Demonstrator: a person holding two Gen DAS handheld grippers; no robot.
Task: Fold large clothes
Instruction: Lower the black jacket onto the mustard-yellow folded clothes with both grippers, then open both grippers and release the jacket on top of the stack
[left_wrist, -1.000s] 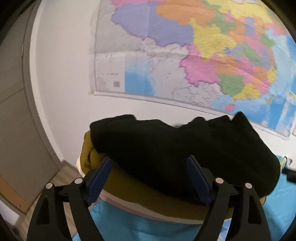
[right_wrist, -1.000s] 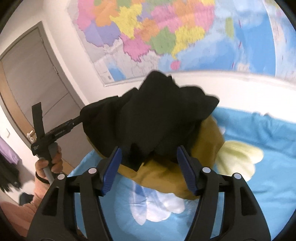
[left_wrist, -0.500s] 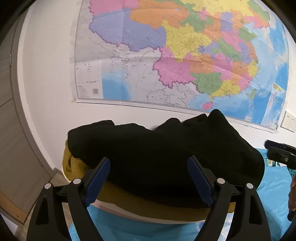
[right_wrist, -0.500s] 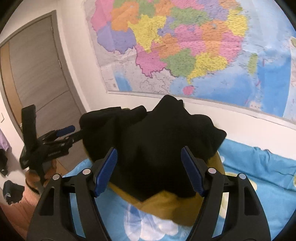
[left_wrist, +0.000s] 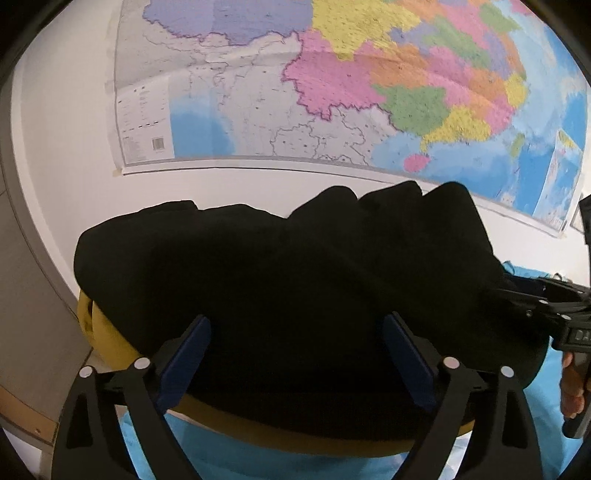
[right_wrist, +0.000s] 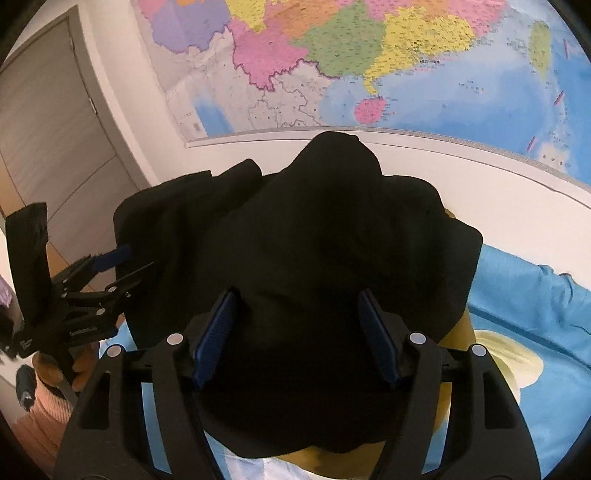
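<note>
A bulky black garment (left_wrist: 288, 280) lies heaped on a mustard-yellow garment (left_wrist: 107, 343) on the blue bed sheet (left_wrist: 207, 450). My left gripper (left_wrist: 297, 326) is open, its blue pads either side of the black heap, pushed into it. My right gripper (right_wrist: 297, 308) is open too, its jaws straddling the same black garment (right_wrist: 314, 236). The left gripper shows at the left of the right wrist view (right_wrist: 99, 273), at the heap's edge. Yellow cloth (right_wrist: 458, 332) peeks out from under the black one.
A large coloured wall map (left_wrist: 351, 85) hangs on the white wall behind the bed. A grey door (right_wrist: 48, 140) stands at the left. The blue sheet (right_wrist: 524, 317) has a pale yellow print. My hand (right_wrist: 55, 369) holds the left tool.
Both grippers have moved forward into the black heap, which now looms larger and fills the space between the open jaws. The two tools have come closer together.
</note>
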